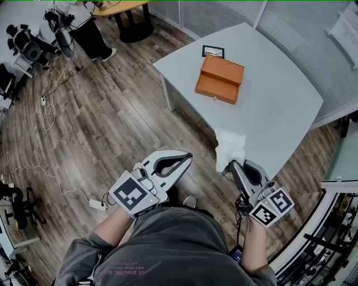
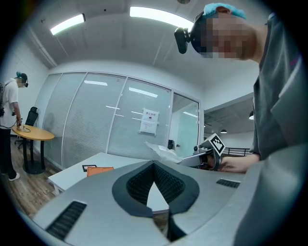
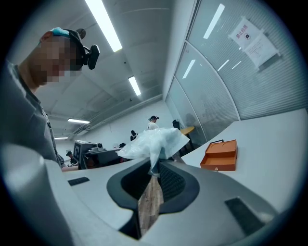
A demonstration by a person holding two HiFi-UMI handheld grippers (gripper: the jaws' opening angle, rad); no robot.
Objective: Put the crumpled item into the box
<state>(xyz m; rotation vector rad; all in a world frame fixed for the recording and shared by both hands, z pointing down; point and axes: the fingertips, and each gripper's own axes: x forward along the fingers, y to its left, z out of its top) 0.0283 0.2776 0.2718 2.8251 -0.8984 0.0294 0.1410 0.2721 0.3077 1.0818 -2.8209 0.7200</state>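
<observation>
Office-type lab w/ glass partition walls [image 2: 96,125] ahead of left tool [image 2: 154,167], strip lights [image 2: 159,14] above it & wood-look floor [image 1: 112,123] below.

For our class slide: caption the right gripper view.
Right gripper pinches crumpled item; orange box sits on table ahead.

Open table [image 1: 279,100] around the box [image 1: 220,79]

Wood-plank floor [image 1: 112,123] fills the left of the head view, a white cable [image 1: 49,109] trailing across it. A white table [image 1: 279,111] stands at upper right beside frosted glass partitions [image 1: 224,14]. A round table [image 1: 120,6] sits top centre. Strip lights [image 2: 154,13] glow overhead.
</observation>
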